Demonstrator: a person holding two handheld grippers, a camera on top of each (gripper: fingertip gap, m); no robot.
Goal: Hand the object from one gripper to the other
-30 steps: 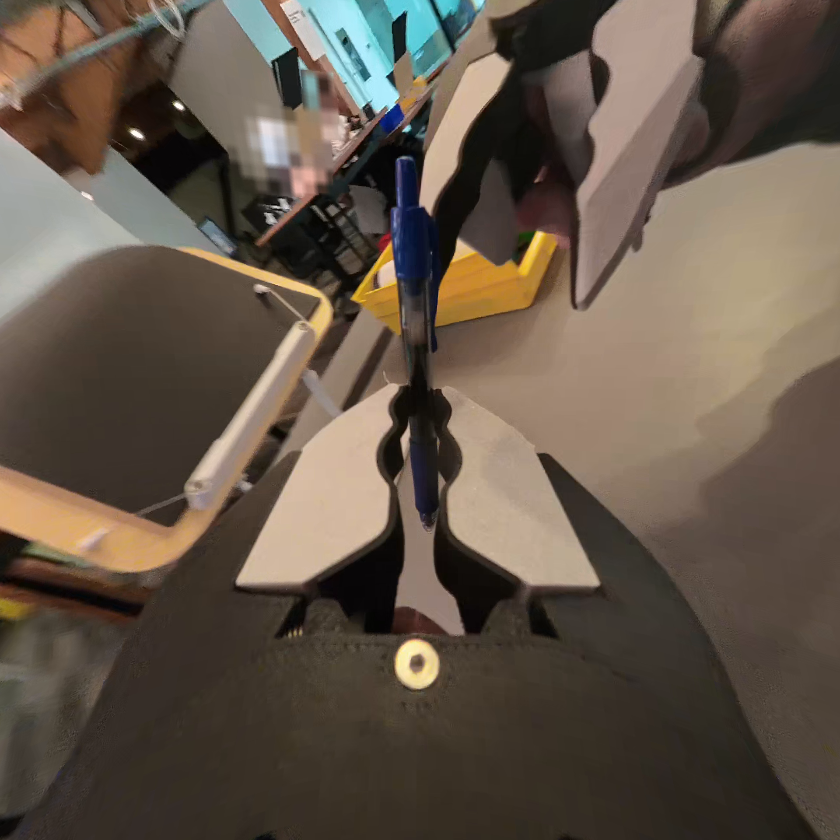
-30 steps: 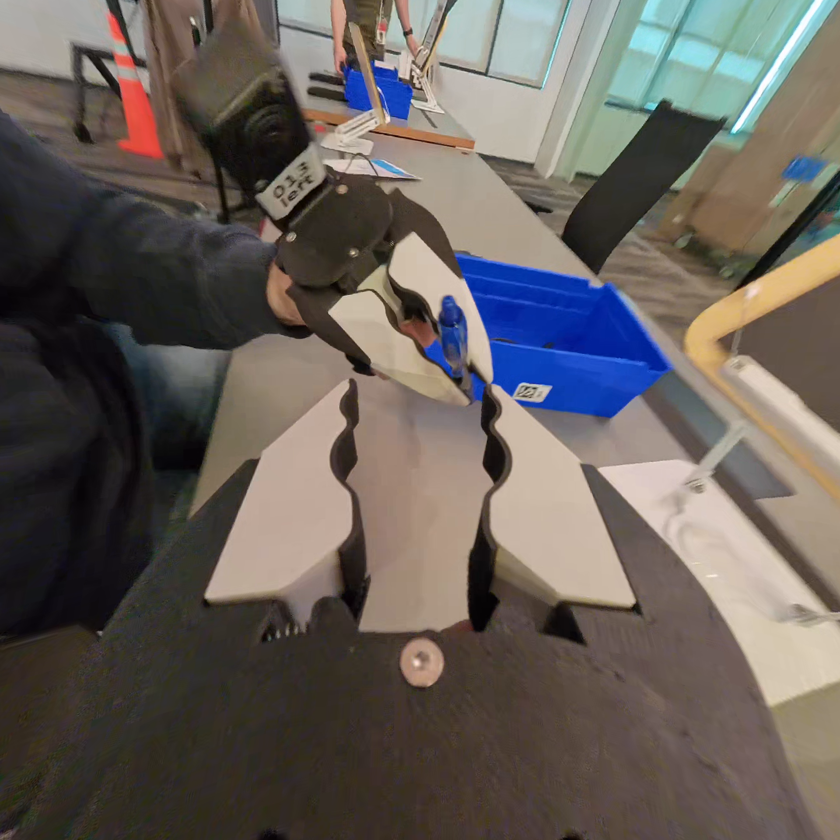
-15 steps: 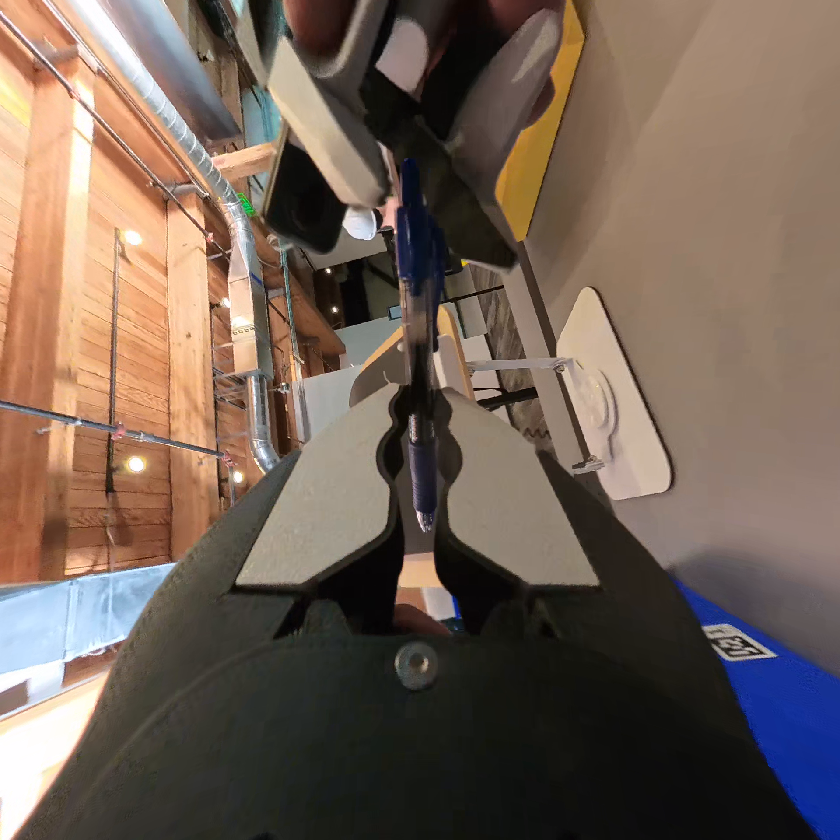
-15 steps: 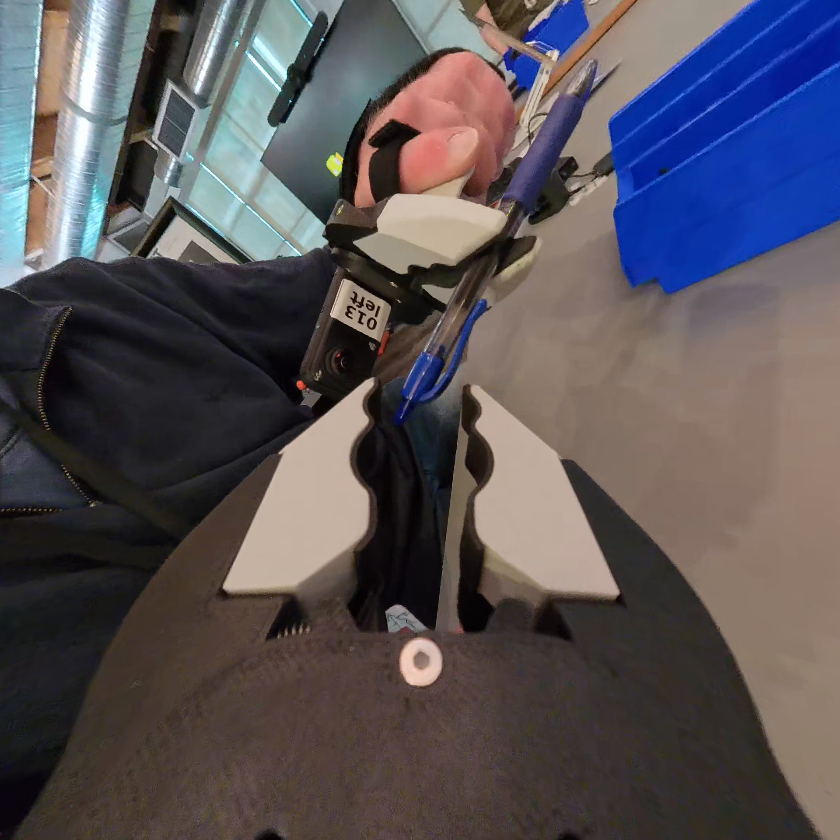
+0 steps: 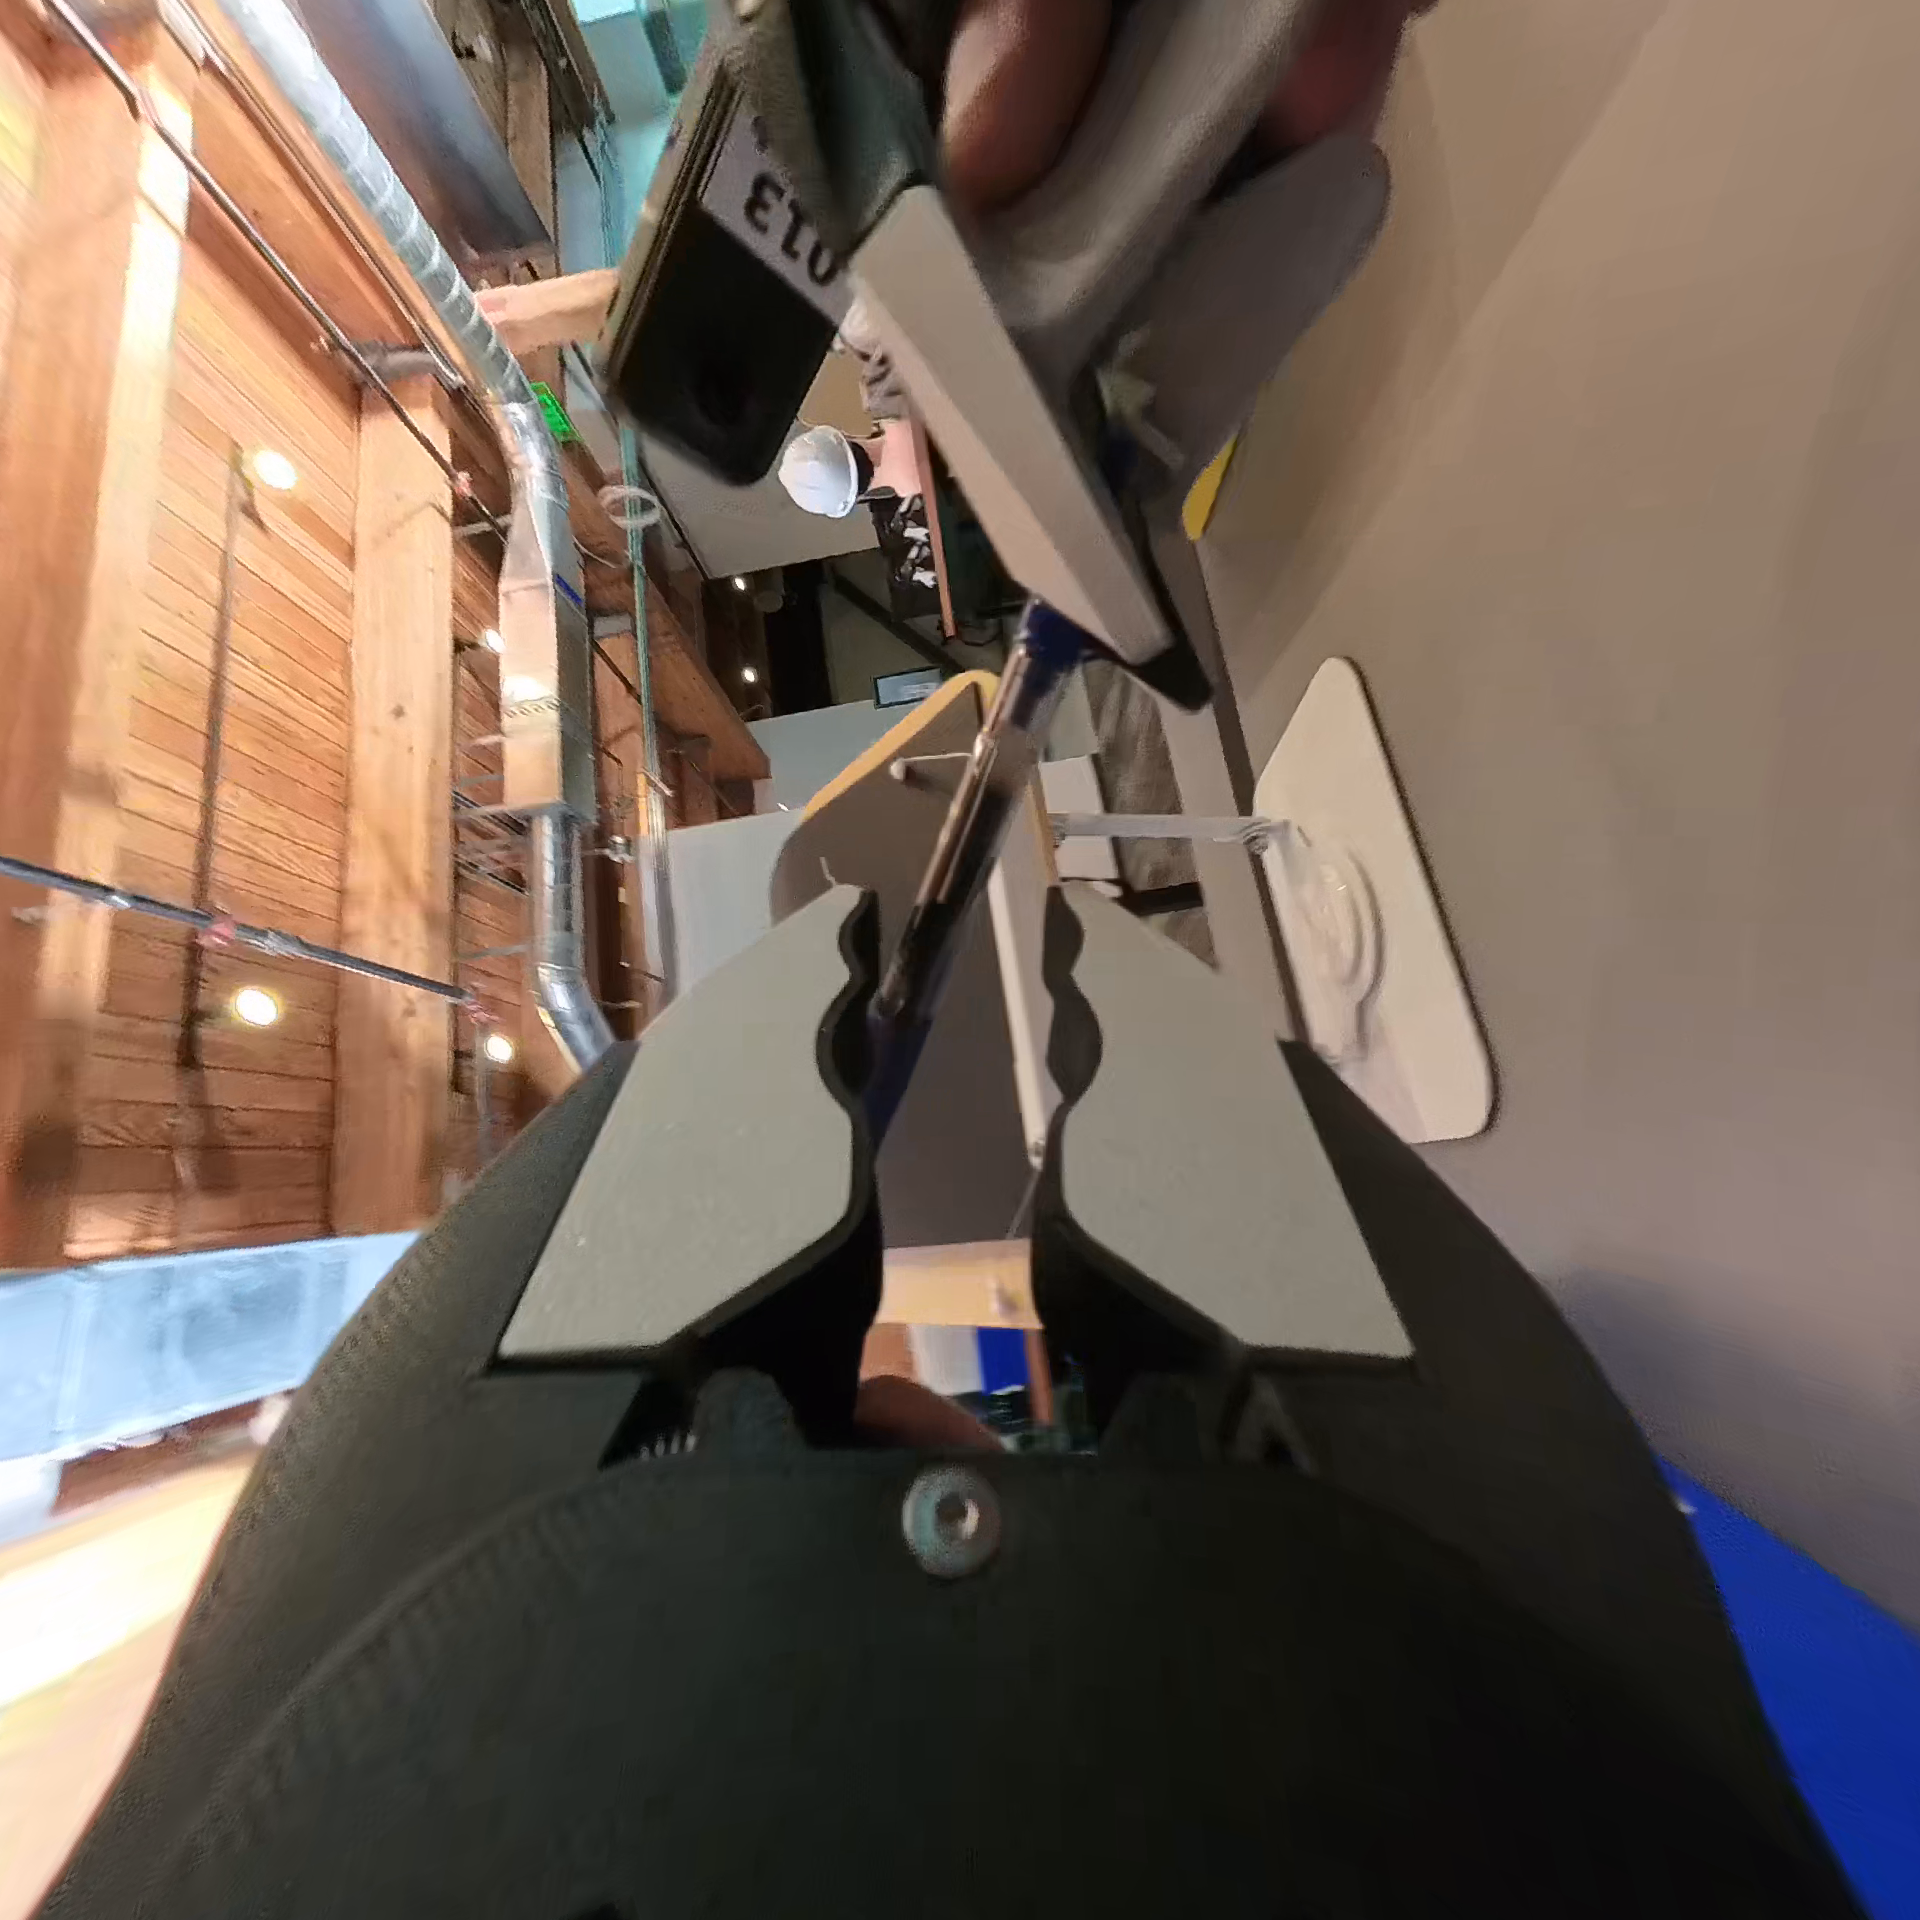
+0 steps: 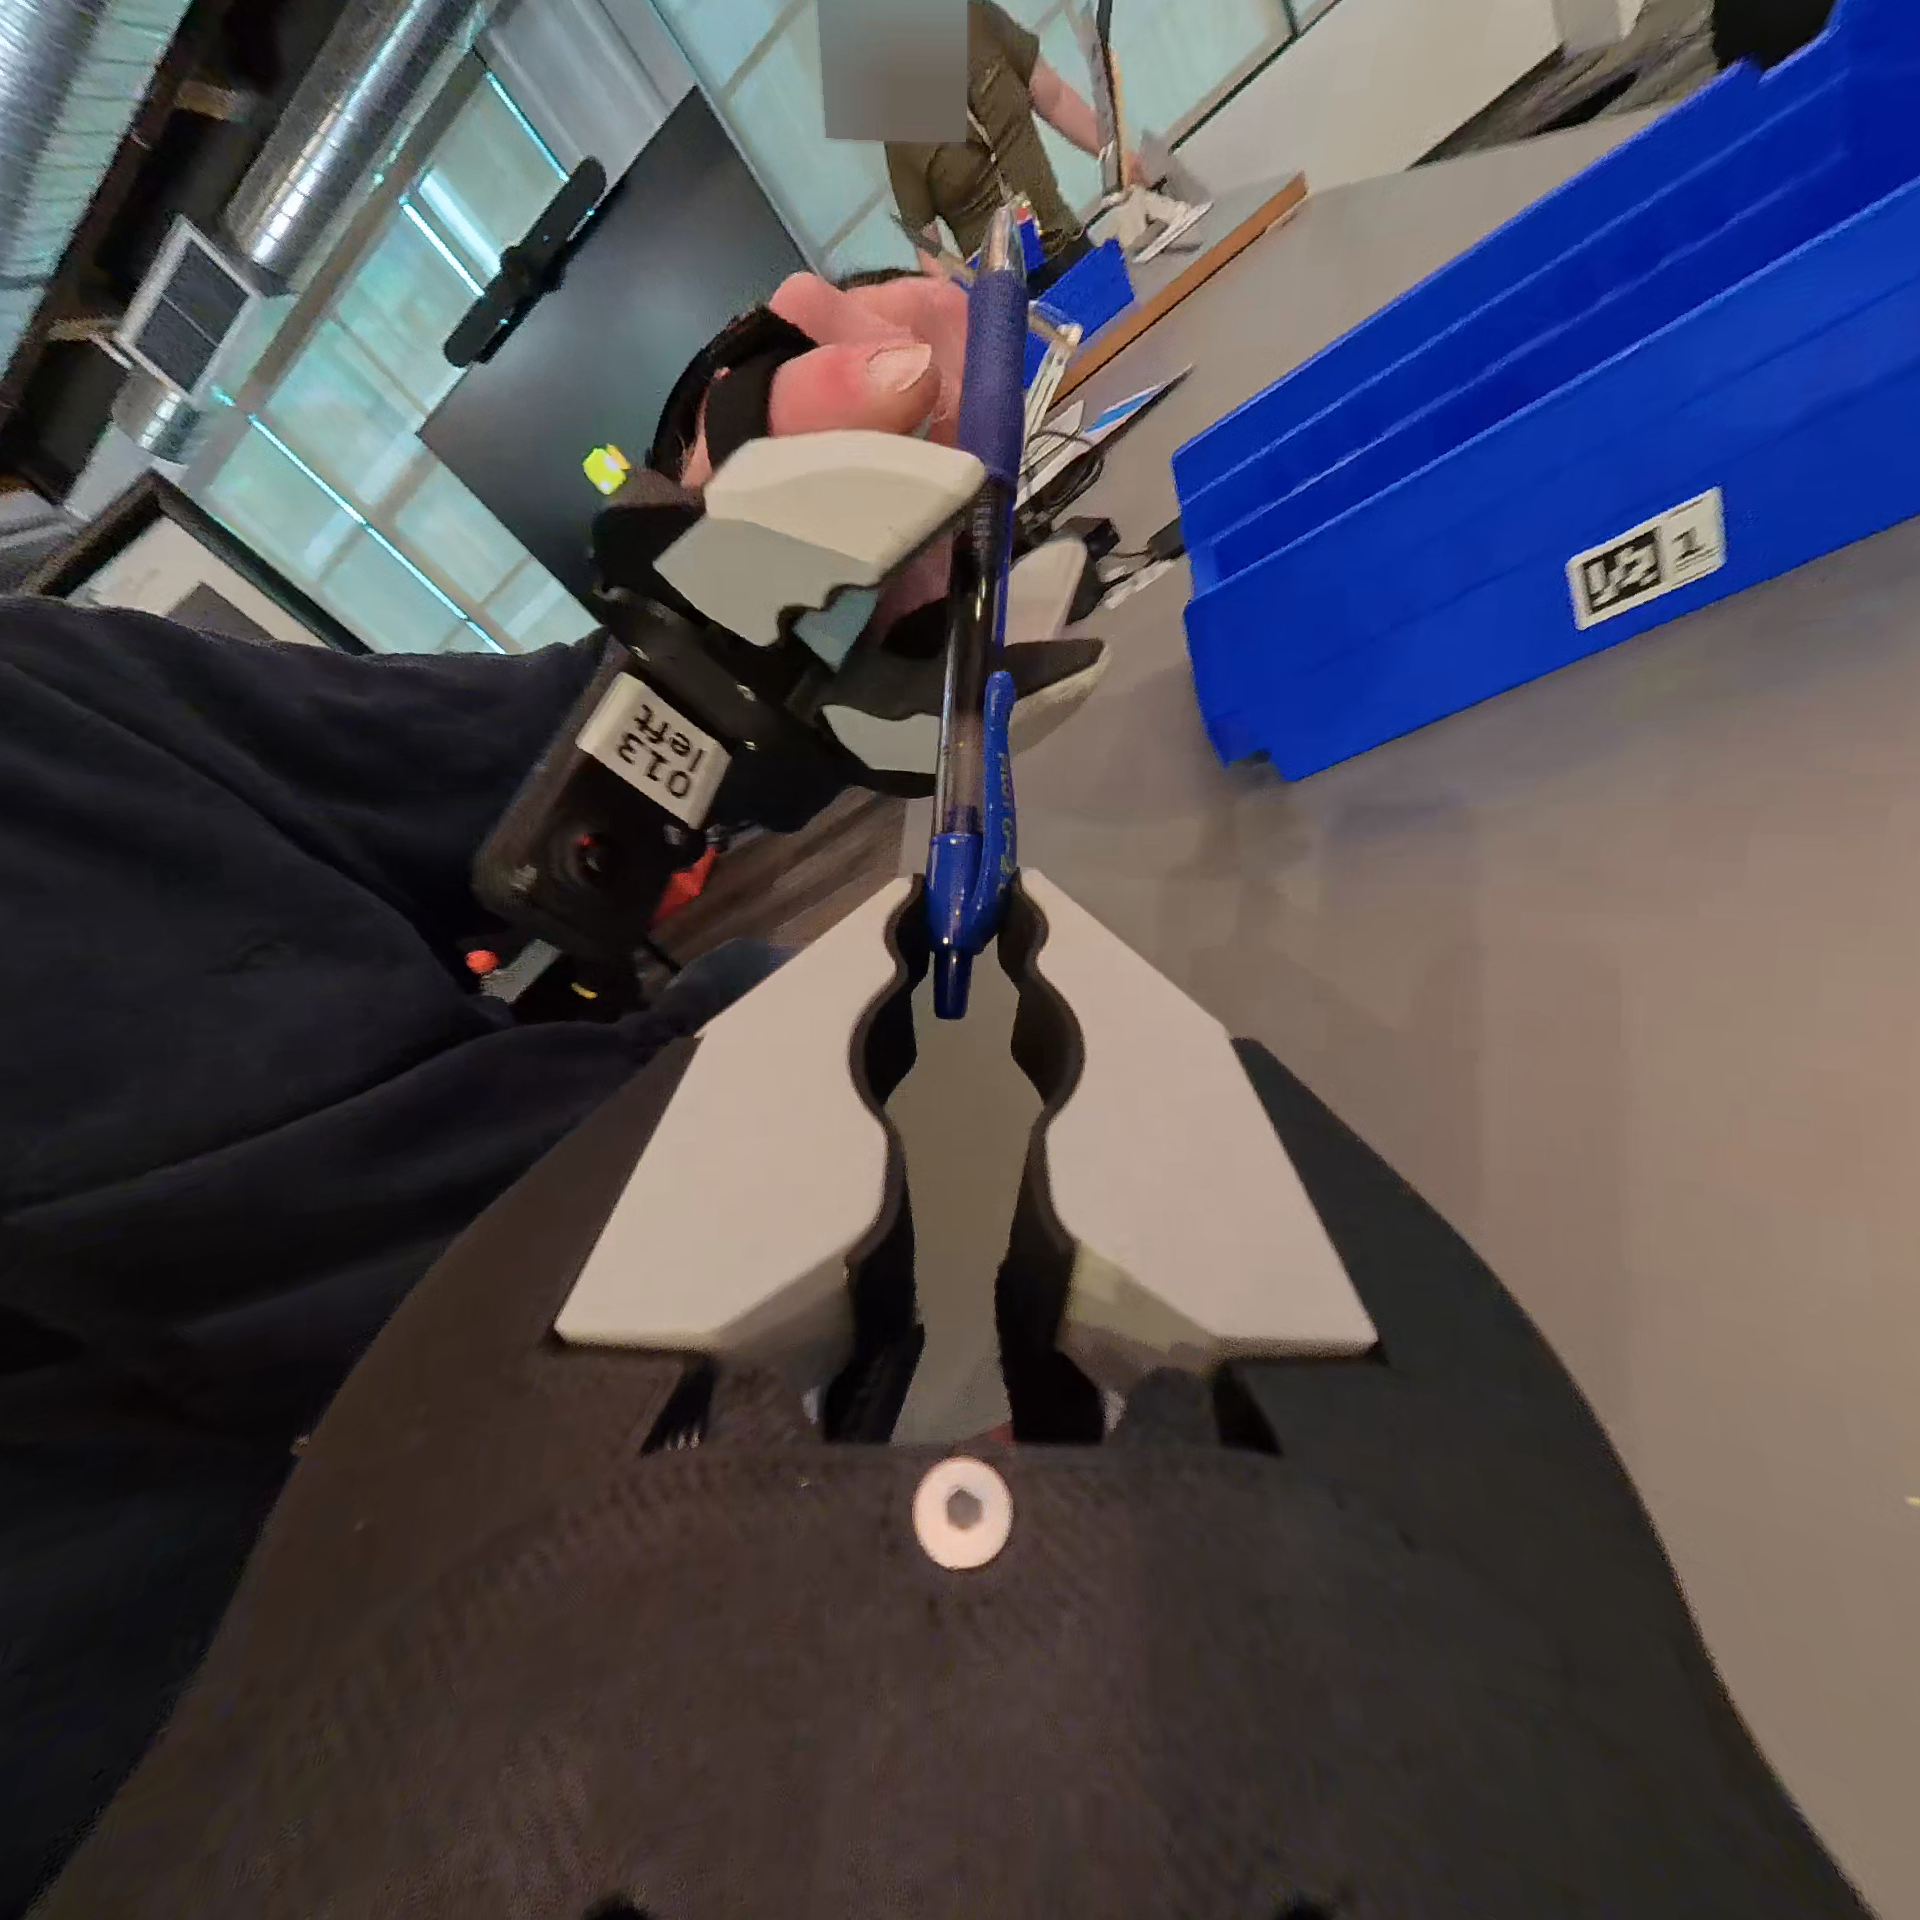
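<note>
— Both tongs are matte grey wedges with wavy black inner edges on coarse black printed bodies. How do the right tongs [image 6: 961, 914] stand?

— Nearly pressed together, tips pinching the clip end of the blue pen [image 6: 971, 665], with a slim gap behind the tips.

— And the left tongs [image 5: 956, 935]?

— Spread apart. In the left wrist view the pen's [image 5: 961, 842] clear barrel runs slantwise through the gap, lying against one wavy finger edge and well clear of the other.

— So where is the pen?

— In the air above the smooth grey tabletop [image 6: 1558, 987], between the two tools, its ribbed blue grip pointing away from the right tongs.

— Anything else, large to small?

— A glossy blue plastic bin [image 6: 1558, 436] on the tabletop, then a flat white rounded pad [image 5: 1382, 894] near the tabletop's edge.
</note>
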